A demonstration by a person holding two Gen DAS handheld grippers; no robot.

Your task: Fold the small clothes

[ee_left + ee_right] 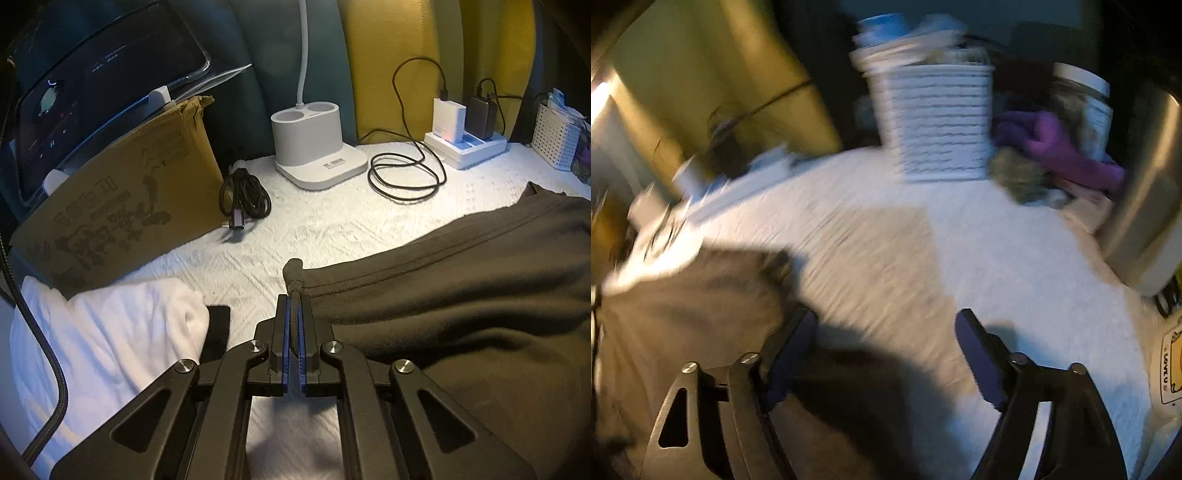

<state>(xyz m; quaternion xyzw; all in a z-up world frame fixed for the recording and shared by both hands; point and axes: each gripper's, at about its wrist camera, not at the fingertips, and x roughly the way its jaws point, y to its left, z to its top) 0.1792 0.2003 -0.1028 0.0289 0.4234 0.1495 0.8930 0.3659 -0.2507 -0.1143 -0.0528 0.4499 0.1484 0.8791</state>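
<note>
Roughly, progress: early/mid; dark garment (461,280) lies mostly spread on white cover (332,221), no neat fold visible yet; white cloth (103,332) bunched at 8 o'clock, looks unfolded.
Garment loc: left-wrist view, fills 3–5 o'clock; right-wrist view, approx 8 o'clock, blurred.
L tool: left gripper (294,314) pressed together, pinching a garment corner that pokes up past the tips.
R tool: right gripper (886,332) spread wide, nothing between pads; garment edge beside its left finger.
Pose: both angled down toward bed; R view motion-blurred.
Left to do: prob. carry corner over, flatten, then white cloth.
</note>
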